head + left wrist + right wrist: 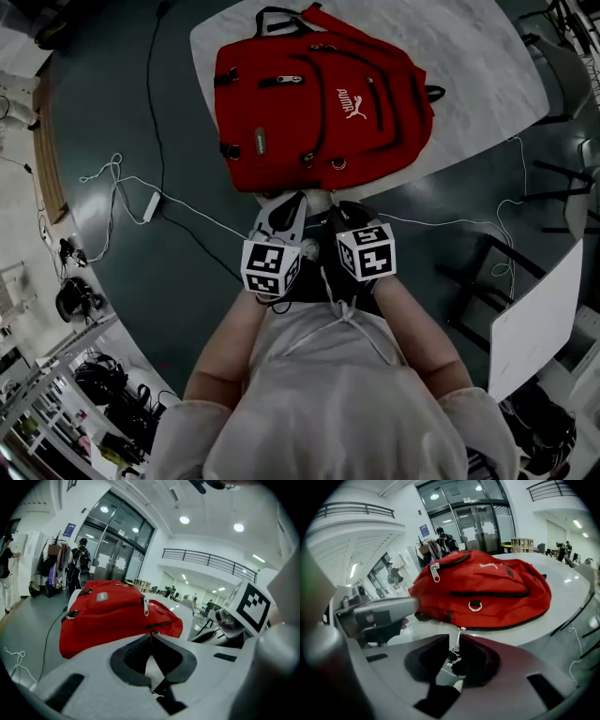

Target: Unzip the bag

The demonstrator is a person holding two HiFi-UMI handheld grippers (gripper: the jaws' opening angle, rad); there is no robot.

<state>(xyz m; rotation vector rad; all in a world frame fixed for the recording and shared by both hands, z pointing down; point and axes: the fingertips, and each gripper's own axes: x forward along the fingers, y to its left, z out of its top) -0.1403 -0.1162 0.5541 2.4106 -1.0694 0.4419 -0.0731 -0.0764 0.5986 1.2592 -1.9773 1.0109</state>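
A red backpack (319, 103) lies flat on a round white table (487, 66), its zips closed. Both grippers sit side by side at the bag's near edge. My left gripper (294, 201) is shut, and its tips (151, 634) pinch a small bit of the bag's (112, 616) lower edge. My right gripper (339, 208) is shut on a metal zipper pull (460, 634) at the seam of the bag (487, 588). A small chain (453, 657) hangs from the pull between the jaws. A metal ring (475, 605) shows on the bag's side.
White cables (141, 192) and a black cable (155, 112) run over the dark floor at the left. A white board (534, 319) and chair frames (487, 272) stand at the right. The other gripper's body (379, 613) shows at the left of the right gripper view.
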